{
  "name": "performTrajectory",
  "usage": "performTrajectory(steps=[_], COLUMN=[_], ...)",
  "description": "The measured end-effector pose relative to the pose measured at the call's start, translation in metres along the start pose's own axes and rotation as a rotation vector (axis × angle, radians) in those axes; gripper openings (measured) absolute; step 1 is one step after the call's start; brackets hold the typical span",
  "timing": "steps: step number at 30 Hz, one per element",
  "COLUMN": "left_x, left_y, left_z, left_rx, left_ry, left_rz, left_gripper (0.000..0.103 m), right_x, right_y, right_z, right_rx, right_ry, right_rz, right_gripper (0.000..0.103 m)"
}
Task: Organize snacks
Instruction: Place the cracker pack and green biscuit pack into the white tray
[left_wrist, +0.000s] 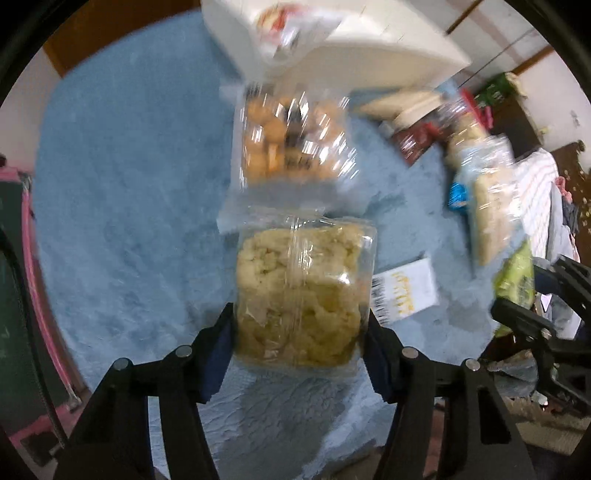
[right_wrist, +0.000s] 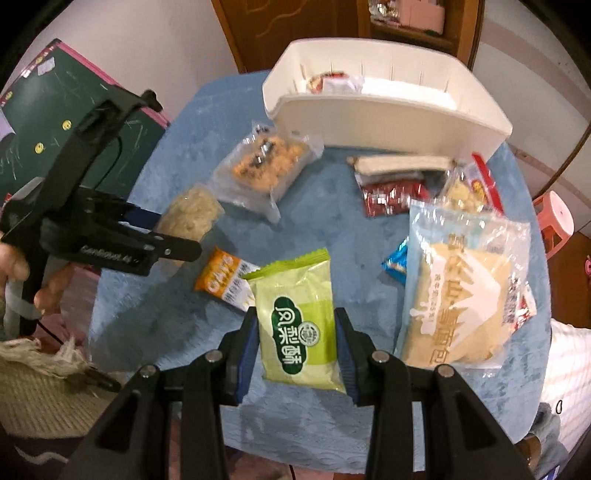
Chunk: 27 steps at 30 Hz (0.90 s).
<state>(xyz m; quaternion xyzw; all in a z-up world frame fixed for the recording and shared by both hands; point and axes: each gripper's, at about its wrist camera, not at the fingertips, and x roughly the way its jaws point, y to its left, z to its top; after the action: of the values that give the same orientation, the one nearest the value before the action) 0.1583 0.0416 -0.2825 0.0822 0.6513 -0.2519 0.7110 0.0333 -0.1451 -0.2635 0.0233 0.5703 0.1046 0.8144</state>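
My left gripper (left_wrist: 299, 339) is shut on a clear pack of pale crumbly cake (left_wrist: 299, 288), its pads pressing both sides low over the blue-clothed table (left_wrist: 129, 221). The right wrist view shows that same gripper (right_wrist: 177, 230) at the left, gripping the pale pack (right_wrist: 192, 212). My right gripper (right_wrist: 297, 354) is shut on a green pastry pack (right_wrist: 299, 325), which hangs above the cloth (right_wrist: 332, 229). A white bin (right_wrist: 388, 110) stands at the table's far edge with a red-and-white pack (right_wrist: 332, 83) inside.
On the cloth lie a clear pack of orange nut snacks (right_wrist: 266, 162), an orange oats bar (right_wrist: 221, 280), a red pack (right_wrist: 391, 195), a small blue pack (right_wrist: 395, 262) and a large bread pack (right_wrist: 465, 288). A green chalkboard (right_wrist: 55, 122) stands left, a pink stool (right_wrist: 557, 221) right.
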Motion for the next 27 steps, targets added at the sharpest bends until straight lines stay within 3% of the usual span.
performTrajectory(steps=[7,15,21,27], left_x=[-0.096,-0.184,-0.196,-0.178], left_y=[-0.028,-0.052,-0.072,-0.087], left_z=[0.025,0.07,0.116,0.154], left_rx=[0.059,0.078,0.016,-0.061], left_ry=[-0.252,-0.514,-0.556,-0.557], left_rz=[-0.013,0.015,0.082,0.15], left_gripper=[0.061,0.061,0.061,0.061], right_x=[-0.042,-0.11,-0.126,-0.11], right_y=[0.018,-0.002,-0.051,-0.107], right_z=[0.033,0.098,0.161,0.205], right_rx=[0.026,0.045,0.112,0.179], right_ry=[-0.117,-0.283,-0.353,-0.312], right_rz=[-0.035,-0.081,-0.076,-0.047], right_gripper=[0.039,0.039,0.039,0.039])
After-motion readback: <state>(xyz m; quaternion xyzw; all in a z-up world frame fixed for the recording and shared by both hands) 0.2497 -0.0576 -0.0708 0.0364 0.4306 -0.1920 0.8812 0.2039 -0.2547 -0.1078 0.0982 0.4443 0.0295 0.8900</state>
